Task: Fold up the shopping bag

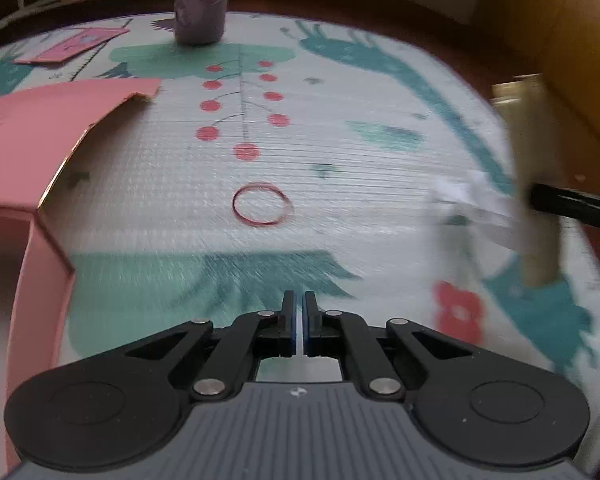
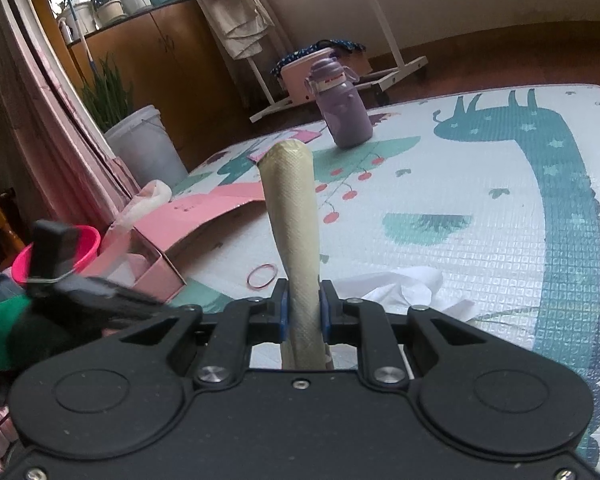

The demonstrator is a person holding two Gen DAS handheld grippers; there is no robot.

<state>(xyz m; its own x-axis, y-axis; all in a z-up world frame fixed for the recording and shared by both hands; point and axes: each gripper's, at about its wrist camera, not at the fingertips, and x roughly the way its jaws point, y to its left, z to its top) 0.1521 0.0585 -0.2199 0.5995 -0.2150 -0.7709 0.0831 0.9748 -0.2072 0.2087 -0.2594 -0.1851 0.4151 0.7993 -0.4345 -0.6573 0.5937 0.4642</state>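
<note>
Item 1, rolled shopping bag [image 2: 290,216]: I have it pinched in my right gripper [image 2: 303,306], whose 2 blue-padded fingers [image 2: 283,312] press its lower part from both sides. The bag is a tight beige-cream roll with a fine embossed texture, rounded at the top end, standing nearly upright out of the jaws and leaning slightly left. Its lower end passes behind the fingers toward the gripper body. In my left wrist view the same roll [image 1: 534,184] is a blurred pale column at the far right, above the mat.

Item 2, left gripper [image 1: 299,304]: jaws drawn almost together, only a thin slit between the blue pads, nothing between them. It hangs over the mat, well apart from the bag.

Item 3, red rubber band [image 1: 262,203]: 1 loop lying flat on the mat, ahead of my left gripper, touching nothing else.

Item 4, white crumpled paper [image 2: 404,286]: on the mat just right of the bag's base.

Item 5, pink cardboard box [image 1: 28,152]: open, flaps spread, at the mat's left side.

Item 6, purple bottle [image 2: 342,110]: upright at the mat's far edge.

Item 7, play mat [image 2: 480,184]: pale, printed with a teal giraffe and red cherries.
</note>
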